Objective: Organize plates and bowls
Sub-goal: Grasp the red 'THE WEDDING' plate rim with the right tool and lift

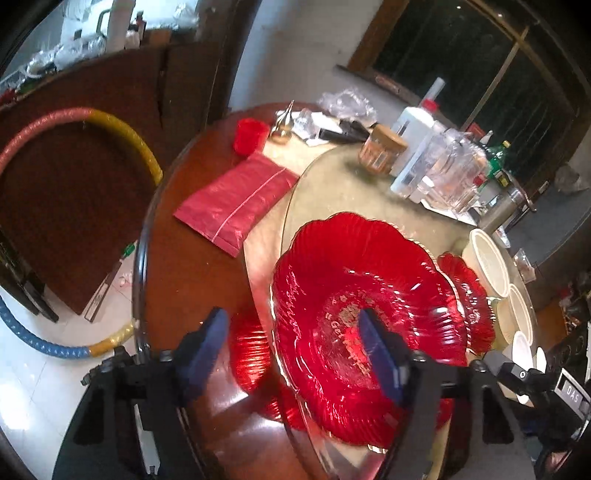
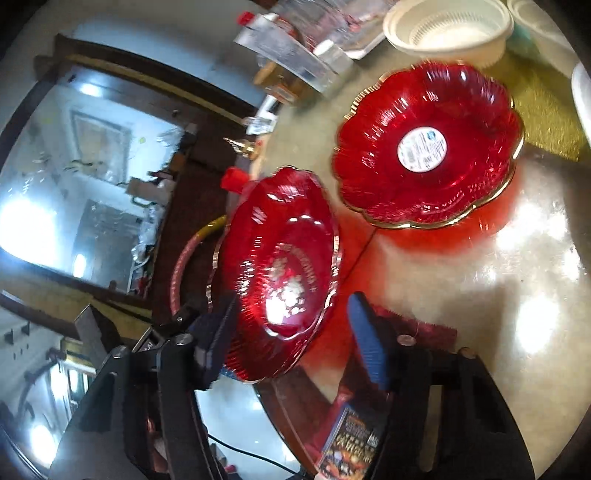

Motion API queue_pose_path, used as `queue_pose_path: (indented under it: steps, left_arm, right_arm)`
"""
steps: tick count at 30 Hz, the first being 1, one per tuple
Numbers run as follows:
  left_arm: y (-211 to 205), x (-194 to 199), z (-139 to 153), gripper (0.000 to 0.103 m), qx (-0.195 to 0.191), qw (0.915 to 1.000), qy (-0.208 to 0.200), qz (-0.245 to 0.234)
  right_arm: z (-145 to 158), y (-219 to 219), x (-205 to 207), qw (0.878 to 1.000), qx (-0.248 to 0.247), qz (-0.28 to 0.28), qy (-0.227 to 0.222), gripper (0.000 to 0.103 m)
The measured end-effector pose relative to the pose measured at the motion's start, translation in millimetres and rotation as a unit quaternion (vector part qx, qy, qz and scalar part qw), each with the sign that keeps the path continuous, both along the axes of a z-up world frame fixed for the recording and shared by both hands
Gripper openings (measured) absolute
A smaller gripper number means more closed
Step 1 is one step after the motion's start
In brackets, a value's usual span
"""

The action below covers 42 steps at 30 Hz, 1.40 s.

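red plate (image 1: pixel 343 295), left gripper (image 1: pixel 295 354) straddling rim

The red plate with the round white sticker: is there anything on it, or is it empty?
Empty. In the right wrist view the red plate lies flat on the table with only its sticker showing in the middle; no food or dish rests on it.

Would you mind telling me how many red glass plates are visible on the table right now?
2. One red plate lies at the table's edge by the grippers; the other red plate, with a round sticker, sits beyond it near the white bowls.
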<state>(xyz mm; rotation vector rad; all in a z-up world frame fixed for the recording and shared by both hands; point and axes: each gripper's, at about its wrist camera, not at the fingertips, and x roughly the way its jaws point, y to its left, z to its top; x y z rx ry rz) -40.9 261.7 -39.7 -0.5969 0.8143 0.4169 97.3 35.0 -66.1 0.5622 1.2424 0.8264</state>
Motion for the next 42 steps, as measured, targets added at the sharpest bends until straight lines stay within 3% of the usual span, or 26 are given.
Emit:
queue_pose_path:
  steps: [1,3,4,5,7,8,10,15,22,36,39,41,42]
  left_arm:
    - [2,2,-2,0.063,-0.005,1.0,0.004,0.001]
    - [5,6,-8,0.062,-0.011,0.9999,0.006,0.002]
    - [6,5,-9,0.06,-0.008,0.9999,0.01,0.002]
    - [6,6,-11,0.048,-0.006,0.9999,0.013,0.002]
    - [6,10,-17,0.033,-0.009,0.9997,0.023,-0.001]
    - [6,13,-21,0.025,-0.012,0.9994,0.031,-0.005]
    - [4,16,-27,0.012,-0.011,0.999,0.042,-0.013]
    - [3,12,-19,0.008,0.002,0.9996,0.025,-0.013]
    - [0,7,6,0.008,0.036,0.9993,-0.003,-0.008]
    - [-1,16,-30,0.015,0.017,0.9992,0.035,-0.011]
    - [1,15,-31,0.036,0.009,0.9989,0.046,-0.007]
    - [5,11,-28,0.057,0.006,0.9993,0.038,0.003]
    - [8,7,-26,0.06,0.009,0.9993,0.033,0.011]
  right_arm:
    - [-2,0,2,1.0,-0.004,-0.003,0.003,0.06]
    - [-5,5,3,1.0,-0.012,-0.006,0.001,0.059]
    - [-7,7,5,1.0,-0.019,-0.005,-0.001,0.051]
    - [-9,10,6,1.0,-0.029,-0.004,-0.001,0.047]
    - [-16,16,11,0.999,-0.047,-0.003,0.005,0.022]
    - [-19,17,13,0.998,-0.058,-0.004,0.009,0.018]
    - [-26,22,18,0.998,-0.064,-0.004,0.008,0.014]
    - [-20,26,15,0.995,-0.091,-0.009,-0.026,0.013]
    - [1,28,13,0.995,-0.081,-0.004,-0.063,0.012]
    - [-23,25,18,0.996,-0.083,0.004,-0.023,0.013]
    - [-24,24,18,0.997,-0.08,0.01,-0.014,0.015]
    - [-26,20,19,0.998,-0.069,0.01,0.004,0.015]
    - [-26,17,18,0.998,-0.061,0.007,0.008,0.015]
